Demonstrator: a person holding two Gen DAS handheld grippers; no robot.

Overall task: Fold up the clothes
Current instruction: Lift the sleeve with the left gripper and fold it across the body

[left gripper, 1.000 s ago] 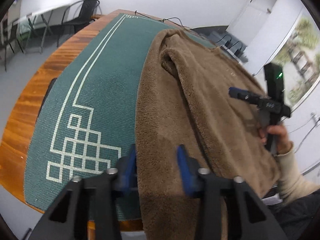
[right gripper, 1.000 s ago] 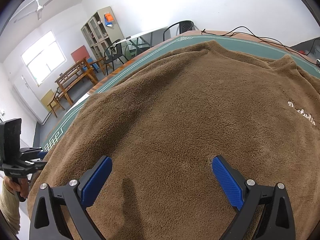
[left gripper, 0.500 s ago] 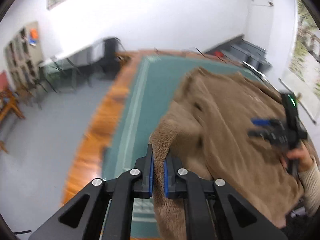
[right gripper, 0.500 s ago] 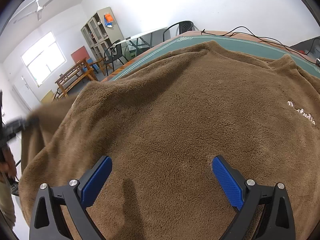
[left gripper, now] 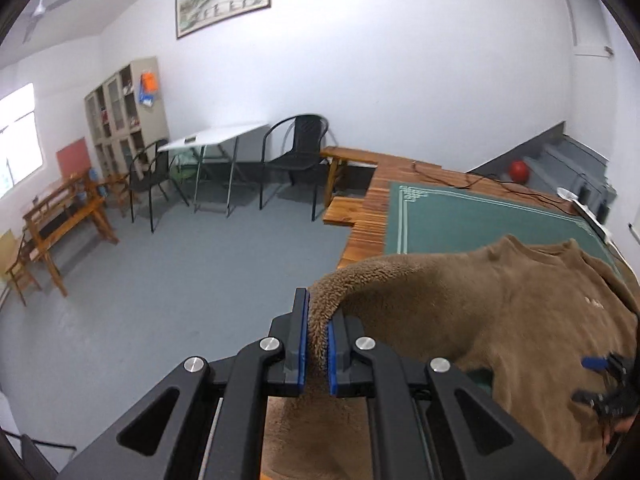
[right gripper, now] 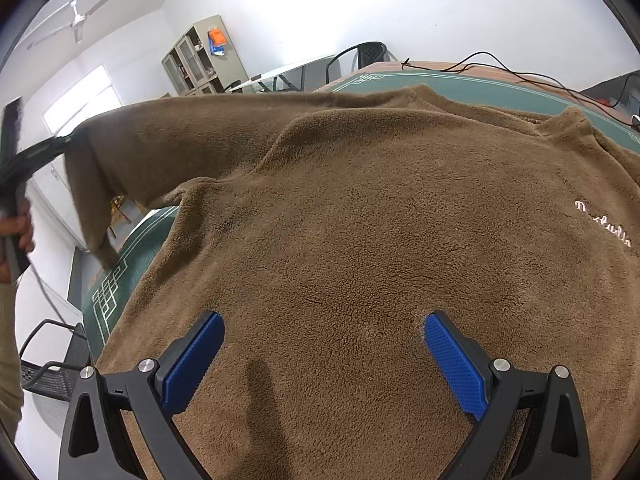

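Brown fleece sweatshirt [right gripper: 380, 220] sleeve [left gripper: 384, 280] clamped in left gripper [left gripper: 317, 344], best carried flat across toward the table's [left gripper: 372, 200] near edge, right gripper [right gripper: 320, 354] spread, holding nothing.

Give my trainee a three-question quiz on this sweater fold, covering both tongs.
1. True or false: the left tongs are shut on the sleeve of the brown sweater.
2. The right tongs are: A) open above the sweater body, B) shut on the collar, C) holding a cable.
3. Fill in: the sweater lies on a ____ mat with a pale border pattern.

Key: 1 true; 2 A; 3 green.
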